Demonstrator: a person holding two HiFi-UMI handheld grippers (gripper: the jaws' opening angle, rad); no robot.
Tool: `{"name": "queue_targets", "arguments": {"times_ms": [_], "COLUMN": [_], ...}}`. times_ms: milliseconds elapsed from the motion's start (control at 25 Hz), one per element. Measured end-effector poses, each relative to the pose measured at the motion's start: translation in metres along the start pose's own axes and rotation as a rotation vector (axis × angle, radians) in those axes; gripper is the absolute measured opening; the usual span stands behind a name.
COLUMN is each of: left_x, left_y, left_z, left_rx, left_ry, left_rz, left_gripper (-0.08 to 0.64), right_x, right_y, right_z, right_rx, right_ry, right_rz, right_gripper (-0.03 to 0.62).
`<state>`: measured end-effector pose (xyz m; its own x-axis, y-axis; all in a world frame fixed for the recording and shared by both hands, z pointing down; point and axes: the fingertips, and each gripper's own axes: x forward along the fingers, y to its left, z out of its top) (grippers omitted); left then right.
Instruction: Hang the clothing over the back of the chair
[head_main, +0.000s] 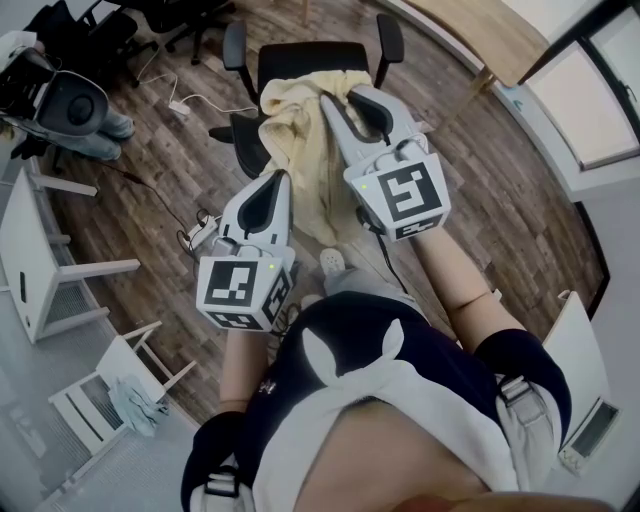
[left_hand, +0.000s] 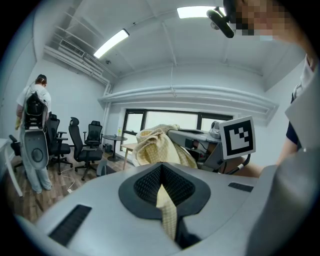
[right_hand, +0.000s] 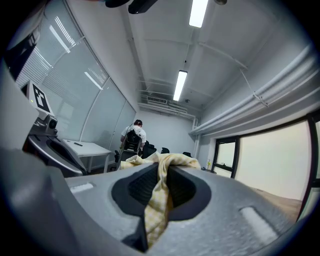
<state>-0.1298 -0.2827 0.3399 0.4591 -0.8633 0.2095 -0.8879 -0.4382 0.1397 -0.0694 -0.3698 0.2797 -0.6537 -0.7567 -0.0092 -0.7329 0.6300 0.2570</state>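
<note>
Left hand-held gripper (head_main: 279, 182) and right hand-held gripper (head_main: 338, 103) each pinch the yellow clothing (head_main: 296, 135), its long axis running from over the chair (head_main: 310, 55) toward the person

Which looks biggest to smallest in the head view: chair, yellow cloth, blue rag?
1. chair and yellow cloth: too close to rank. The cloth hides part of the chair and is nearer the camera.
2. blue rag: clearly the smallest.
</note>
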Motion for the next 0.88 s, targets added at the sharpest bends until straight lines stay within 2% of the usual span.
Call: {"name": "queue_targets", "arguments": {"times_ms": [320,560,880], "left_x": [0.017,0.022,0.035], "left_y": [-0.002,0.004,0.007], "left_z": [0.000,0.001,0.003], "left_rx": [-0.005,-0.012,-0.010], "left_ry": [0.000,-0.005,-0.007], "left_rz": [0.012,0.013,0.001], "left_gripper": [0.006,0.006,0.006], "right_x": [0.013,0.026,0.041], "right_y": [-0.012,-0.005,-0.003], "right_z": [-0.024,-0.037,-0.058], "right_rx": [0.051,0.088,0.148], "right_ry": [0.059,0.118,0.229], "right_rz": [0.028,0.059,0.090], "right_gripper": [0.048,0.048,0.049]}}
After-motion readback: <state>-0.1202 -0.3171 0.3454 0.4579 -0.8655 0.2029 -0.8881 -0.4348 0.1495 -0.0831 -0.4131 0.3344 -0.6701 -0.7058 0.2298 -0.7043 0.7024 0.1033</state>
